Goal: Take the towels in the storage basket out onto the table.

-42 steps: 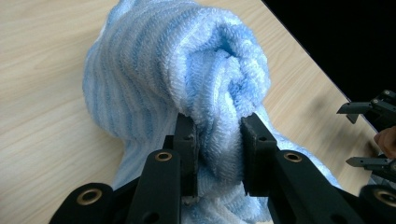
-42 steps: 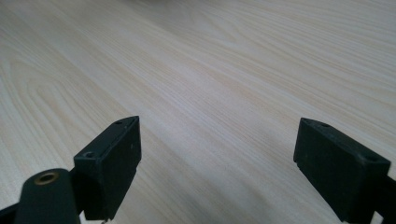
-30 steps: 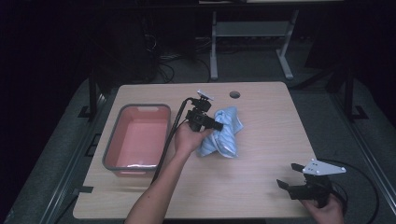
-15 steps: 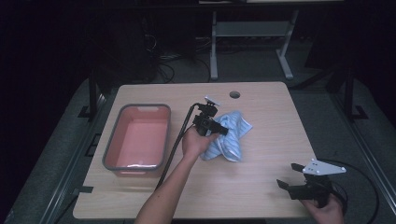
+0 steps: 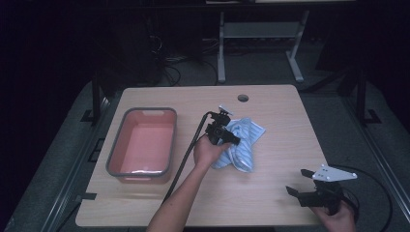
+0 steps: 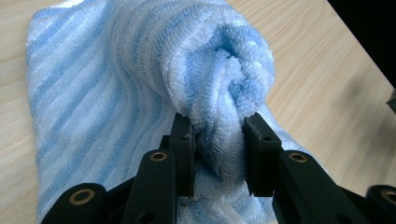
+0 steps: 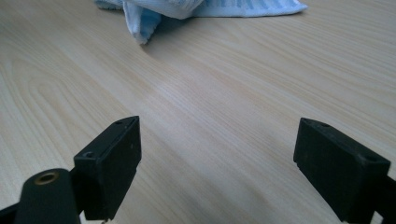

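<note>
Where the high view blurs, left gripper (image 6: 217,140) pinches towel (image 6: 140,70).

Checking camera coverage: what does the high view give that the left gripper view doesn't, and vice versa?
High view alone: the pink tub, the right gripper with jaws apart near the table's front edge, and the person's forearm. Left gripper view alone: the fold of towel pinched between the left gripper pads, its jaws just starting to ease open. Both: the blue striped towel on the wooden table.
</note>
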{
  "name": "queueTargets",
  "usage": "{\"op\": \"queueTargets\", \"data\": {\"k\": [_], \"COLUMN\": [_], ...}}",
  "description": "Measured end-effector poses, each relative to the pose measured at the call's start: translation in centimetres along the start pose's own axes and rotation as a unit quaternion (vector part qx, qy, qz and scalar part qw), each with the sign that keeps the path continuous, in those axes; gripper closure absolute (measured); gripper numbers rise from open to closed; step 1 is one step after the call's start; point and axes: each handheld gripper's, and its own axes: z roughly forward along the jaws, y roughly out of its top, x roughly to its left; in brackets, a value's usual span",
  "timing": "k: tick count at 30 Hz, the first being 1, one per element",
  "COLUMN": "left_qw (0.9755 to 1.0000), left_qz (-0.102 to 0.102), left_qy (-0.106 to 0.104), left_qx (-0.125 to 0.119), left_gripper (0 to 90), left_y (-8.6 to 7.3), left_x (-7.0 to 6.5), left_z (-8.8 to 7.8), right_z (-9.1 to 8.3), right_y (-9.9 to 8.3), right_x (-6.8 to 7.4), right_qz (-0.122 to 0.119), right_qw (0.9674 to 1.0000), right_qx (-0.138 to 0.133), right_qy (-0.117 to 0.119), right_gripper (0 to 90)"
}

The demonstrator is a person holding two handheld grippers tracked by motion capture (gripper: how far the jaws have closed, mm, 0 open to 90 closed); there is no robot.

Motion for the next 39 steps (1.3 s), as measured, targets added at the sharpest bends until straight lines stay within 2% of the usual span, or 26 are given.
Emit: {"op": "queueTargets", "data": {"k": [8, 15, 27, 39], "left_qw": [1.0000, 1.0000, 0.9998, 0.9992], "left_qz": [0.009, 0.002, 0.006, 0.005], "left_qy": [0.003, -0.004, -0.010, -0.020], "left_qx": [0.000, -0.007, -0.017, -0.034], "left_gripper": [60.3, 54.1, 43.7, 41.3], "left_y": [-0.1, -0.1, 0.0, -0.6], "left_x": [-0.3, -0.4, -0.6, -0.6], "left_z": [0.3, 0.1, -1.4, -3.0], "right_z": [0.1, 0.1, 0.1, 0.1], "right_y": [0.0, 0.0, 0.0, 0.0], "right_x": [0.0, 0.0, 0.1, 0.1], "right_qz": [0.002, 0.001, 0.001, 0.002], "right_qw": [1.0000, 1.0000, 1.0000, 1.0000], "right_qx": [0.004, 0.005, 0.005, 0.007], "right_qy": [-0.003, -0.004, -0.003, -0.006], "right_gripper": [14.5, 14.5, 14.5, 14.5]}}
